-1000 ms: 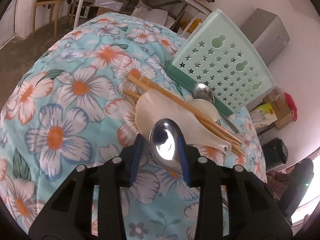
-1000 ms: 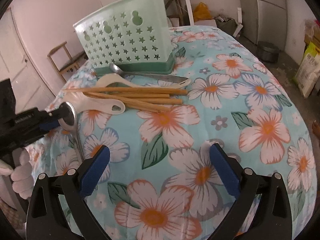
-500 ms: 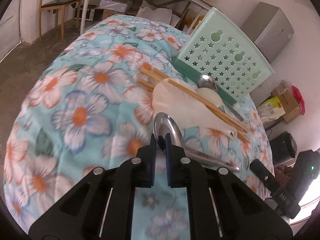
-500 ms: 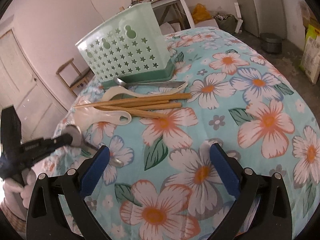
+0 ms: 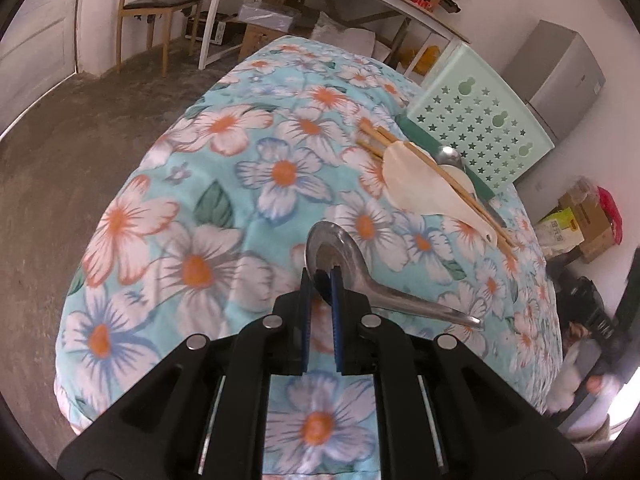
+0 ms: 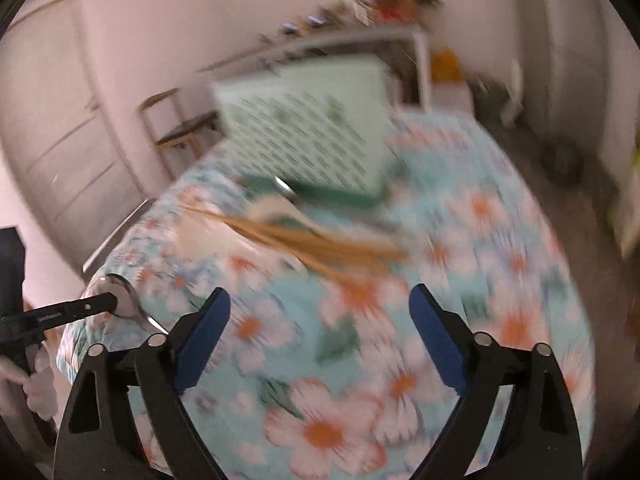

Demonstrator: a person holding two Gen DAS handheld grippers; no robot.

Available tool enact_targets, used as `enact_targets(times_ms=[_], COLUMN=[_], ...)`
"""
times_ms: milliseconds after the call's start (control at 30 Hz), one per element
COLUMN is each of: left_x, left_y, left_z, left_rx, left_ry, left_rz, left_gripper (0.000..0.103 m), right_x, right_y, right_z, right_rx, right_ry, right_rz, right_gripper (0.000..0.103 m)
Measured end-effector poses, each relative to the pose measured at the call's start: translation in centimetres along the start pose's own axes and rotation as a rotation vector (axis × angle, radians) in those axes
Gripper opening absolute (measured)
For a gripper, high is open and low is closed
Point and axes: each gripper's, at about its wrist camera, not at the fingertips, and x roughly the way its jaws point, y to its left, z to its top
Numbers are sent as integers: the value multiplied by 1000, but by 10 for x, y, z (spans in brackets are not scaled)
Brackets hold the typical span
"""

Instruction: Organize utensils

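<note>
two tongs are showing. the left tongs (image 5: 322,280) are pinching the bowl of a steel spoon (image 5: 340,256), lifting it over the floral bench (image 5: 224,184) with its handle sticking out to the right. the right tongs (image 6: 320,320) are gaping wide, having just narrowed a little, holding nothing. chopsticks (image 5: 432,168), a white paddle (image 5: 420,188) and another spoon (image 5: 448,156) are lying beside the green rack (image 5: 480,128).
</note>
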Motion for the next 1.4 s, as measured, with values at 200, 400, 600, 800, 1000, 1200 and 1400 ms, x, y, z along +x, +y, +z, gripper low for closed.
enact_targets(times_ms=[200, 400, 600, 800, 1000, 1200, 1400], left_x=[-1, 1, 4, 6, 7, 7, 5], left_y=[1, 4, 9, 11, 11, 11, 12], left_z=[-4, -5, -6, -6, -6, -7, -7], left_rx=[43, 49, 55, 59, 63, 58, 40], left_ry=[-27, -32, -33, -32, -33, -32, -39], left_rz=[-4, -36, -76, -103, -107, -103, -103], left_gripper=[9, 9, 9, 9, 9, 9, 9], right_x=[38, 91, 118, 132, 146, 134, 95], right_y=[89, 127, 141, 150, 154, 151, 105], right_z=[19, 11, 6, 11, 18, 35, 86], right_rx=[-452, -715, -862, -895, -839, -711, -356], right_ry=[12, 103, 143, 124, 144, 139, 108], right_rz=[12, 38, 14, -29, -17, 50, 228], right_gripper=[59, 43, 43, 42, 29, 9, 4])
